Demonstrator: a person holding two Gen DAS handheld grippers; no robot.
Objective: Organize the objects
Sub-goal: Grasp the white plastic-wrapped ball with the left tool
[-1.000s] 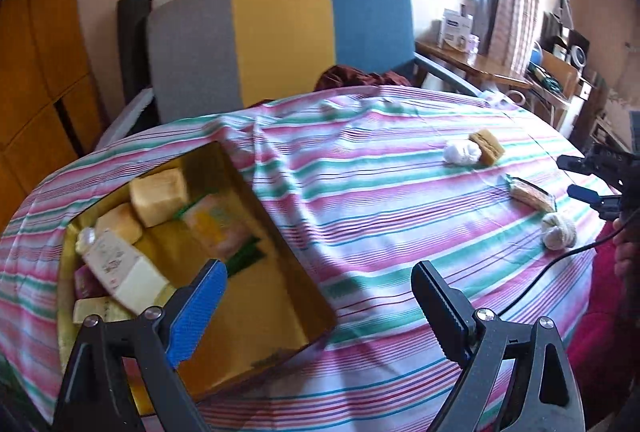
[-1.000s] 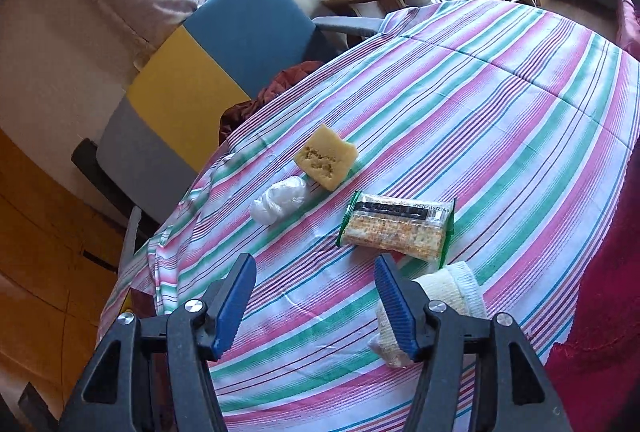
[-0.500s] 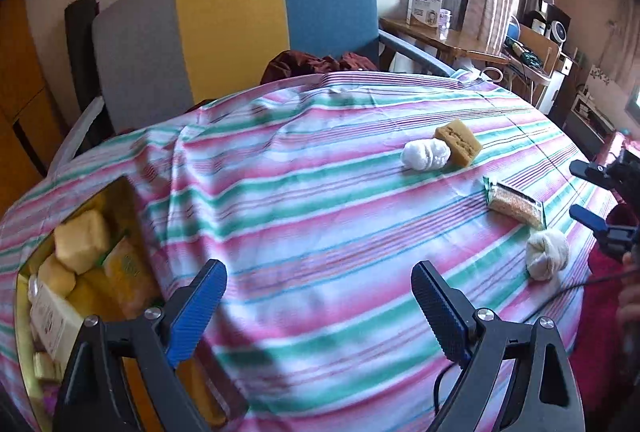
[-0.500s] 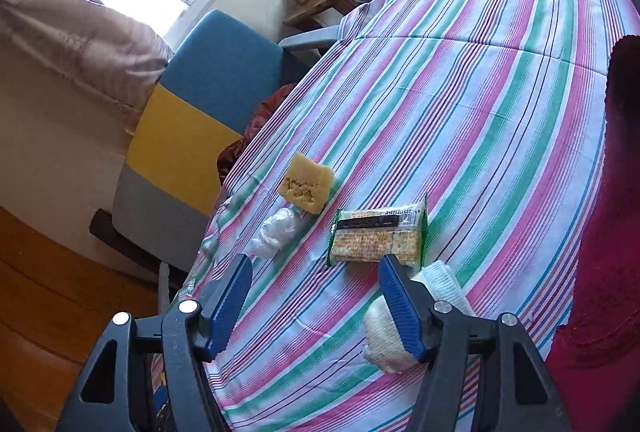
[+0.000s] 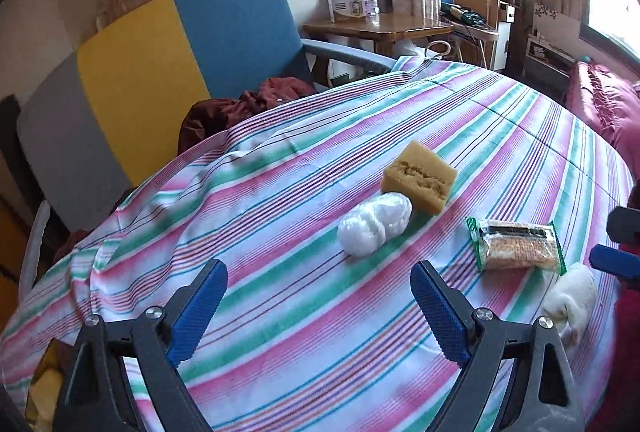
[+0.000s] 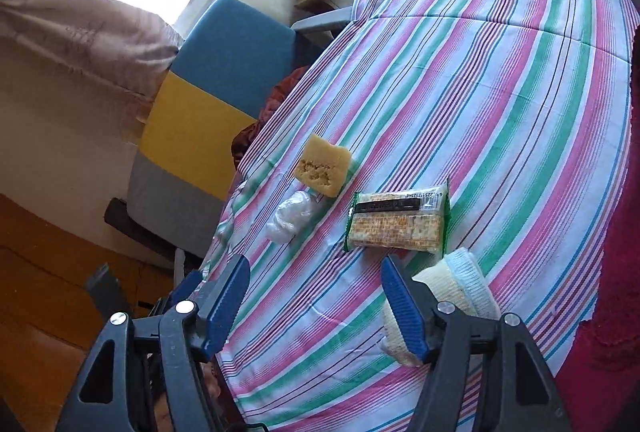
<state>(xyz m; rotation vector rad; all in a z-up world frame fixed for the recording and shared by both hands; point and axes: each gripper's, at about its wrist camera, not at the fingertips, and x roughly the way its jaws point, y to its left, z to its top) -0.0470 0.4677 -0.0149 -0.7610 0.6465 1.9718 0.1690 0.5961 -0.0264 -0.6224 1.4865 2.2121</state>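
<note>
Swung rightward since the earlier frame, the left gripper (image 5: 318, 306) no longer faces the yellow tin; only a sliver is seen at 8 o'clock. Its fingers are spread wide, empty, above the striped bench (image 5: 280, 232). Ahead lie a white bundle (image 5: 374, 228) touching a sponge (image 5: 418, 180), with a cracker pack (image 6: 398, 220) at 3 o'clock. The right gripper (image 6: 316, 306) is held open beside a rolled cloth (image 6: 456, 284).

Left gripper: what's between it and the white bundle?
Only bare striped cloth lies between the open left gripper and the white bundle, seen in the left wrist view.
</note>
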